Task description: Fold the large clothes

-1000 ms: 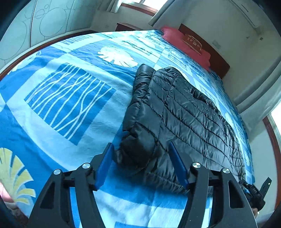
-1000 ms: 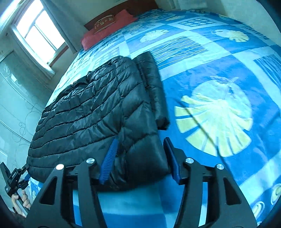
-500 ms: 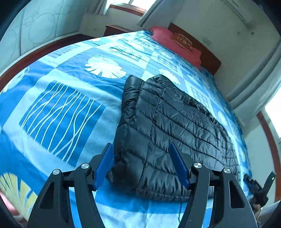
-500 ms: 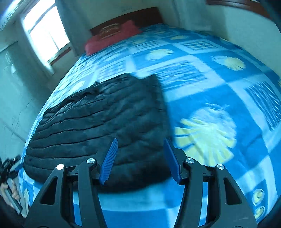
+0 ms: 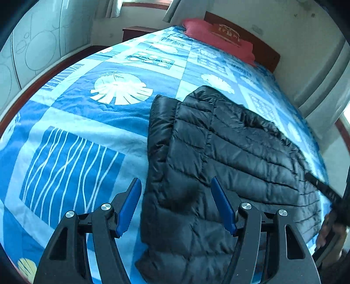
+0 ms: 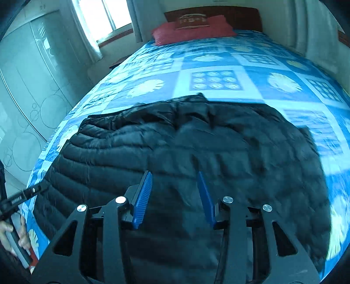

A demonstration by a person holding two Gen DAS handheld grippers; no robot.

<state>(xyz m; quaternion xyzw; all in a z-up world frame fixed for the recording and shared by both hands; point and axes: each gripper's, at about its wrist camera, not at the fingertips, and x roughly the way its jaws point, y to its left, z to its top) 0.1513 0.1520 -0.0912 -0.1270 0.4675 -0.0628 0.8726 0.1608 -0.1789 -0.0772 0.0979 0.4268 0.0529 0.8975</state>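
A black quilted puffer jacket [image 5: 229,153] lies folded on the blue patterned bedspread [image 5: 76,153]. In the left wrist view my left gripper [image 5: 176,196] hangs open over the jacket's near left corner. Its blue pads [image 5: 131,203] straddle the folded edge without pressing it. In the right wrist view the jacket [image 6: 175,142] fills the middle of the picture. My right gripper [image 6: 174,192] hovers over its near middle part with the jaws closing, and the pads [image 6: 143,196] do not pinch any fabric.
Red pillows [image 5: 218,37] and a dark wooden headboard [image 6: 210,13] are at the far end of the bed. A pale wardrobe [image 6: 32,98] and a bright window [image 6: 98,19] are on the left. A person's hand [image 6: 13,231] holds the other gripper's handle.
The right gripper swung from the jacket's right corner to over its middle, and its jaws narrowed. The left gripper shifted a little along the near left corner. The jacket lies as before.
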